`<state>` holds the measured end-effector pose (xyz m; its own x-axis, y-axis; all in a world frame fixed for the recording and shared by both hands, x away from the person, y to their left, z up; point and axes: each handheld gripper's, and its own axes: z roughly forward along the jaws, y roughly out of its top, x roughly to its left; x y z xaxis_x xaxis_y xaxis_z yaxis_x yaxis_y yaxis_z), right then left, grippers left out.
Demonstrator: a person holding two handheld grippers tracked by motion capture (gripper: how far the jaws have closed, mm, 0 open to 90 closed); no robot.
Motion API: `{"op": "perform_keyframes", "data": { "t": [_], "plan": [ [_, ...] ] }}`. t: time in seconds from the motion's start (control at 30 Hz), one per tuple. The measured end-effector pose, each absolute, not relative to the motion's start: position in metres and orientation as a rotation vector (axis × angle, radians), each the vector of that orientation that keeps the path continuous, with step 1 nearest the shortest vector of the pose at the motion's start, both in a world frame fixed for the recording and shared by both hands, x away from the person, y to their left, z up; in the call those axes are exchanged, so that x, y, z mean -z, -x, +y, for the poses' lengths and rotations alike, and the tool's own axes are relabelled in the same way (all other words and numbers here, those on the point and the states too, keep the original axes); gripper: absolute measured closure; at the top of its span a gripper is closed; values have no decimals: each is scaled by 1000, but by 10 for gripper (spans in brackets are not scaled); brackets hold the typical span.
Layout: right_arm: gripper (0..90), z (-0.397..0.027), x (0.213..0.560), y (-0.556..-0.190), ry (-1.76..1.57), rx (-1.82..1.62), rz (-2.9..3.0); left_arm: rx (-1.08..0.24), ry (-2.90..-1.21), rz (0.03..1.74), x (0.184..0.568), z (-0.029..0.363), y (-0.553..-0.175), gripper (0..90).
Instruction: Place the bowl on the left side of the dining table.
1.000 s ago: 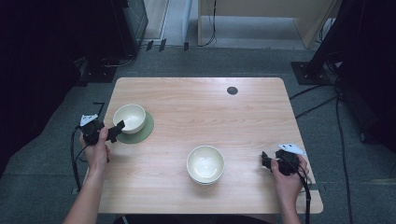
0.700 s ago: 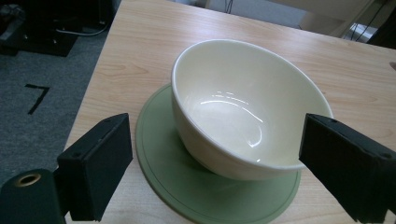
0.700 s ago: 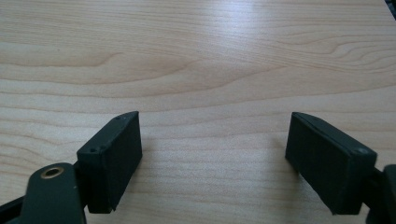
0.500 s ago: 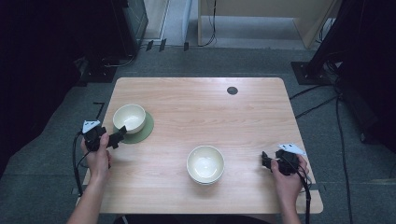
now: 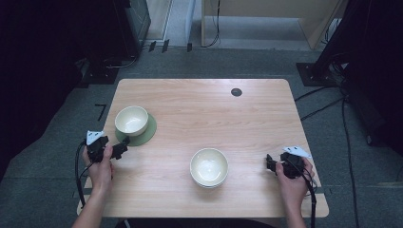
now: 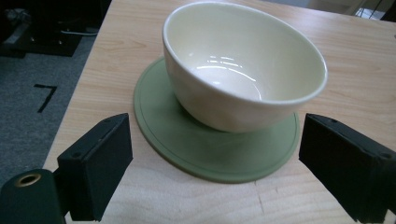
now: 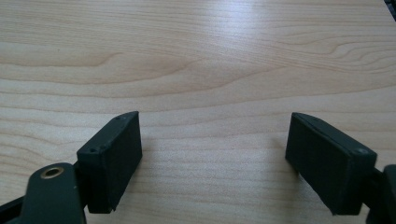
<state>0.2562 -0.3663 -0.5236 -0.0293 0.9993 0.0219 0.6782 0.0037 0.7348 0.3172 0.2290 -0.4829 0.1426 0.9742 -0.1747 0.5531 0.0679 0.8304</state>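
Observation:
A cream bowl (image 5: pixel 131 120) (image 6: pixel 243 70) stands on a round green coaster (image 5: pixel 147 133) (image 6: pixel 187 140) at the left of the wooden table (image 5: pixel 199 109). My left gripper (image 5: pixel 121 147) (image 6: pixel 215 172) sits just in front of the coaster, open, nothing between its jaws. Nearer the front middle there is a second cream bowl (image 5: pixel 209 167), which looks stacked on another. At the table's right front my right gripper (image 5: pixel 270 163) (image 7: pixel 212 158) rests open over bare wood (image 7: pixel 196 70), pointing left toward that bowl.
A small dark round grommet (image 5: pixel 236 92) marks the far side of the table. Cables trail on the grey floor (image 5: pixel 332 109) to the right, and a black mark (image 6: pixel 45 97) shows on the floor left of the table.
My left gripper has drawn back toward the front edge, away from the bowl on the coaster. The right gripper has stayed put.

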Motion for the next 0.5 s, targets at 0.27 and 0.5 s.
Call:
{"op": "perform_keyframes", "data": {
  "t": [0.27,0.5],
  "plan": [
    [185,-366,524,-256,-1725,-793,1760,-635,-1609,1505,484,228,-310,95],
    [185,-366,524,-256,-1723,-792,1760,-634,-1612,1492,485,229,-301,95]
  ]
}}
